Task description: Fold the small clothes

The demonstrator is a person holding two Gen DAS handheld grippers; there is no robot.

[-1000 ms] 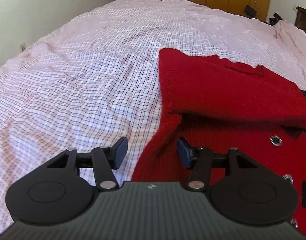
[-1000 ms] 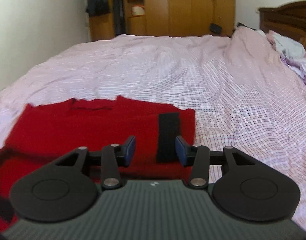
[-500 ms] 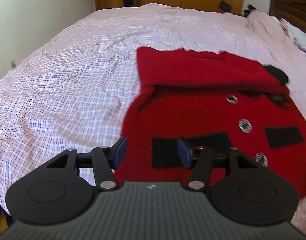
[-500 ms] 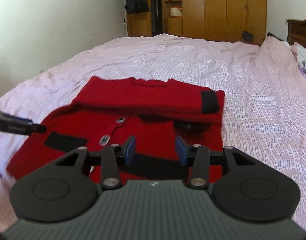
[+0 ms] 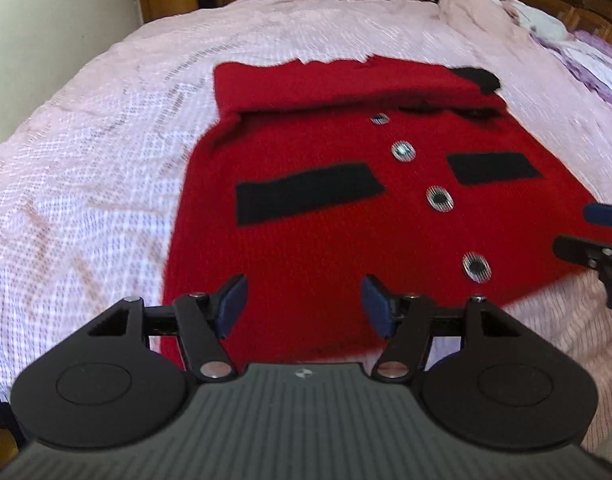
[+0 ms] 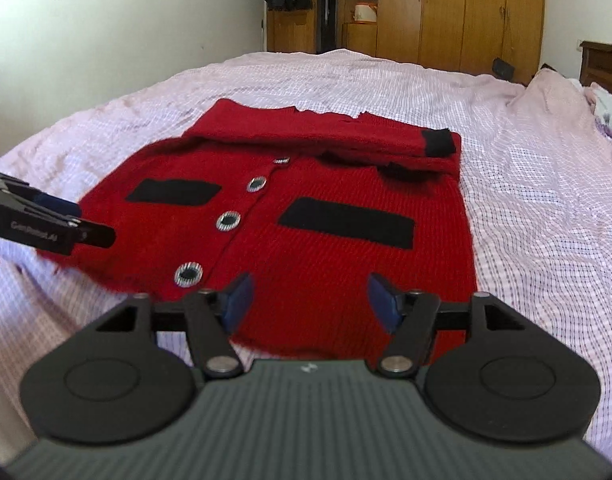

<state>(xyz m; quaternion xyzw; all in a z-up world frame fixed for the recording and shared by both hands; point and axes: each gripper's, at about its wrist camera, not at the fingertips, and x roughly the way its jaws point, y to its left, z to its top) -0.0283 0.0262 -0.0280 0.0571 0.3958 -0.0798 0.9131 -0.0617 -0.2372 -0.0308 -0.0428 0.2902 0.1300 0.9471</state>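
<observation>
A small red knitted cardigan [image 5: 326, 232] [image 6: 318, 248] with black pocket patches and round buttons lies flat on the bed, its sleeves folded across the top with a black cuff [image 6: 440, 142] at the right. My left gripper [image 5: 303, 306] hovers over the near left hem, jaws opening, nothing between them. My right gripper [image 6: 310, 300] hovers over the near right hem, jaws opening too, with nothing held. In the right wrist view the left gripper's fingers [image 6: 77, 232] reach in from the left edge; the right gripper's fingers [image 5: 578, 250] show at the right edge of the left wrist view.
The pink checked bedsheet [image 5: 85, 168] [image 6: 546, 208] spreads around the cardigan. Other clothes [image 5: 578, 48] are heaped at the far right by a wooden headboard [image 6: 602, 64]. Wooden wardrobes [image 6: 446, 12] stand beyond the bed, and a pale wall [image 6: 105, 20] runs along the left.
Both grippers have pulled back from the folded sleeves at the top to the cardigan's near hem. Their jaws stand wider than before. The cardigan lies as it did.
</observation>
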